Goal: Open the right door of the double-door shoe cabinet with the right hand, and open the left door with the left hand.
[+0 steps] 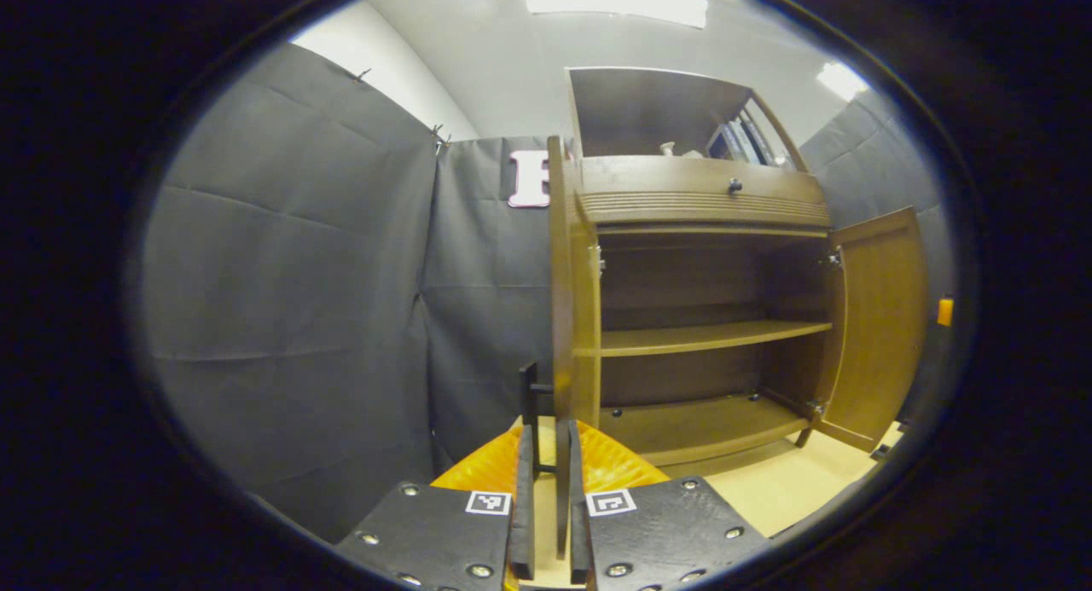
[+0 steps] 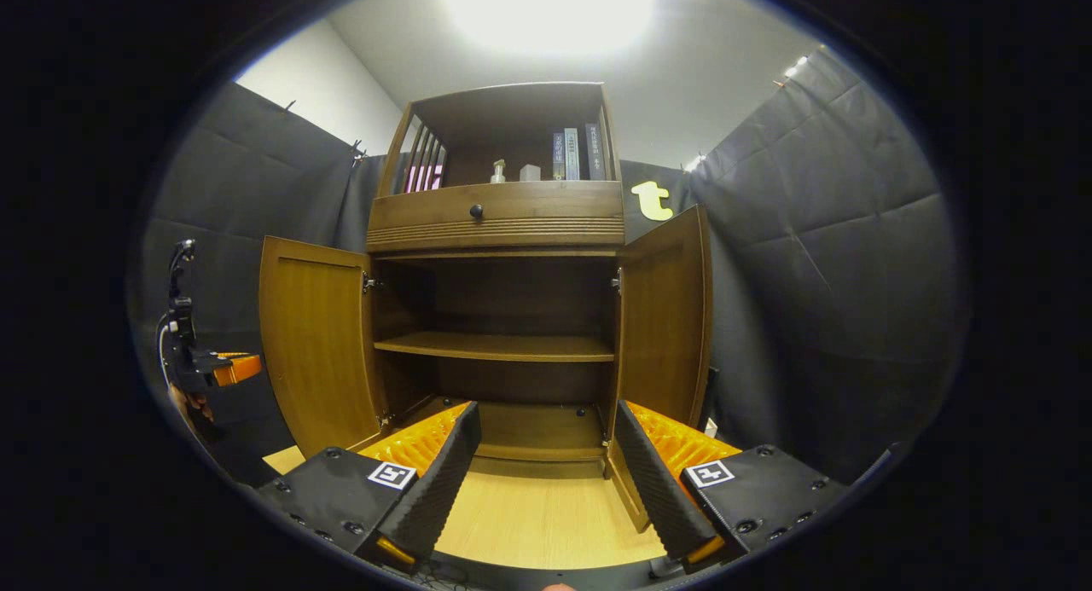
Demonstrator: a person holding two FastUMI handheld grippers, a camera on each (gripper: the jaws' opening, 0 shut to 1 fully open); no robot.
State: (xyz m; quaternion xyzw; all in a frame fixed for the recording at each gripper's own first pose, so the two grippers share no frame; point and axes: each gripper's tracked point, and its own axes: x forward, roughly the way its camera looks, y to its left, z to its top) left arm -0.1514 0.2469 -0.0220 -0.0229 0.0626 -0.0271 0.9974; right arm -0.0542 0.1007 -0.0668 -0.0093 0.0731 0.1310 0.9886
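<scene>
Big wooden shoe cabinet (image 2: 499, 318) dead ahead in the right gripper view, both doors swung wide. The left door (image 2: 316, 344) stands out to one side, the right door (image 2: 665, 318) to the other, and between them the inside lies bare: one middle shelf (image 2: 495, 345) and a bottom board (image 2: 529, 425). Above the opening, a drawer (image 2: 499, 209) with a dark round knob (image 2: 476, 210), and over that an open cubby (image 2: 512, 139) with a few upright books (image 2: 577, 154) and a small bottle (image 2: 498, 171).

Around it, black cloth walls (image 2: 819, 258), a white ceiling with a bright lamp (image 2: 550, 7), and a pale wood floor (image 2: 546, 514) running up to the cabinet's foot.

Now the left gripper view: the left door (image 1: 573, 318) is edge-on, right in front of the camera, and the right door (image 1: 879, 327) hangs open on the far side. A dark bar handle (image 1: 529, 408) sticks out of the near door's face, just above the fingertips.

The left gripper (image 1: 546, 506) has its fingers drawn near together, the door's lower edge standing in the narrow slot between them; whether both press on it, I cannot tell. It shows again far off at the left of the right gripper view (image 2: 223, 367), beside its door.

The right gripper (image 2: 546, 480) is spread wide, nothing between its fingers, floor beneath.
</scene>
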